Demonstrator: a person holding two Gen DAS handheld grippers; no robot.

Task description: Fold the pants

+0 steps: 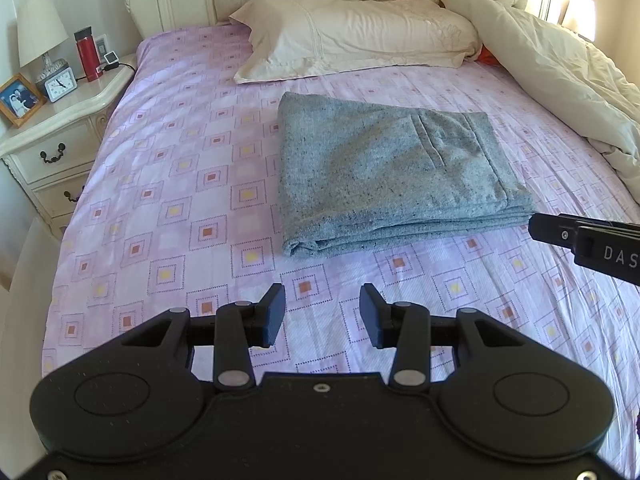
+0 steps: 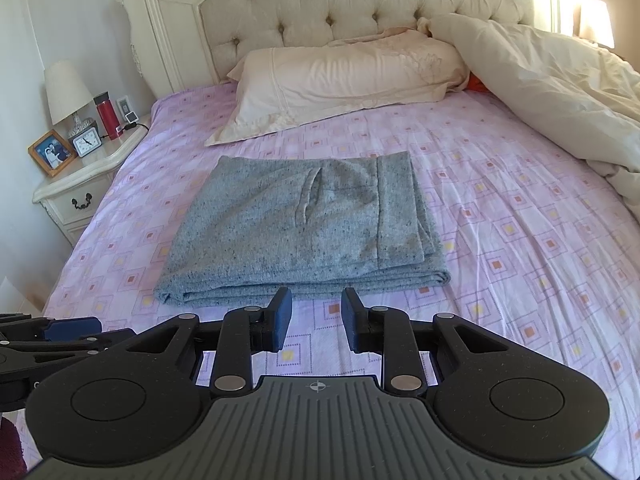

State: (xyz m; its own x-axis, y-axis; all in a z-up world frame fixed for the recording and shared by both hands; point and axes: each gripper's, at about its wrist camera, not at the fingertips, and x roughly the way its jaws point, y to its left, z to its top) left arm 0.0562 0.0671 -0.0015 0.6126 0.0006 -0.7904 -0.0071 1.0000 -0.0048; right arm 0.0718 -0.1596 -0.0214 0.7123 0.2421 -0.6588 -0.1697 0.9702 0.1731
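Observation:
The grey speckled pants lie folded into a flat, layered rectangle on the pink patterned bed sheet, below the pillow. They also show in the right wrist view, with a pocket slit on top. My left gripper is open and empty, hovering over the sheet a little short of the pants' near edge. My right gripper is open and empty, just in front of the folded edge. Its tip shows in the left wrist view beside the pants' right corner.
A cream pillow lies at the tufted headboard. A bunched cream duvet covers the bed's right side. A nightstand on the left holds a lamp, clock, photo frame and red bottle.

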